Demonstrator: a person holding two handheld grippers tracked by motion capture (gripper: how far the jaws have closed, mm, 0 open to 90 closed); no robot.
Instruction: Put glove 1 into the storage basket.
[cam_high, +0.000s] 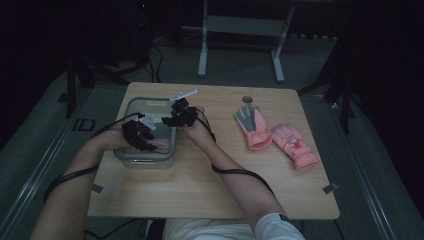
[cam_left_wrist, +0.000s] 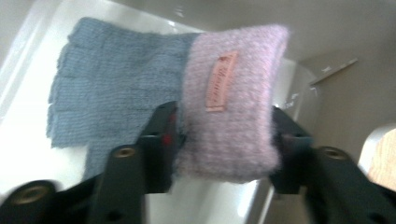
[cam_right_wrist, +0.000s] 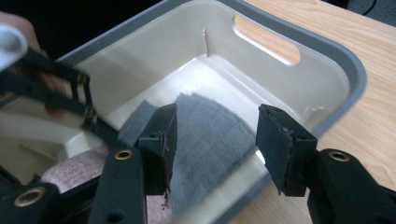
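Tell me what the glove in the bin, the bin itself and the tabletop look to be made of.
Glove: knitted yarn, probably wool or acrylic; the blue-grey hand shows ribbed stitch rows, and its pink cuff looks fuzzy, with a small sewn label.
Bin: likely moulded plastic; smooth cream walls with soft glare, grey rim, cut-out handle slot.
Tabletop: wood or wood-look laminate; pale surface with grain lines, matte.

Wood table (cam_high: 200, 175): grey bin (cam_high: 131, 104) left, 2 pink gloves (cam_high: 275, 135) right.
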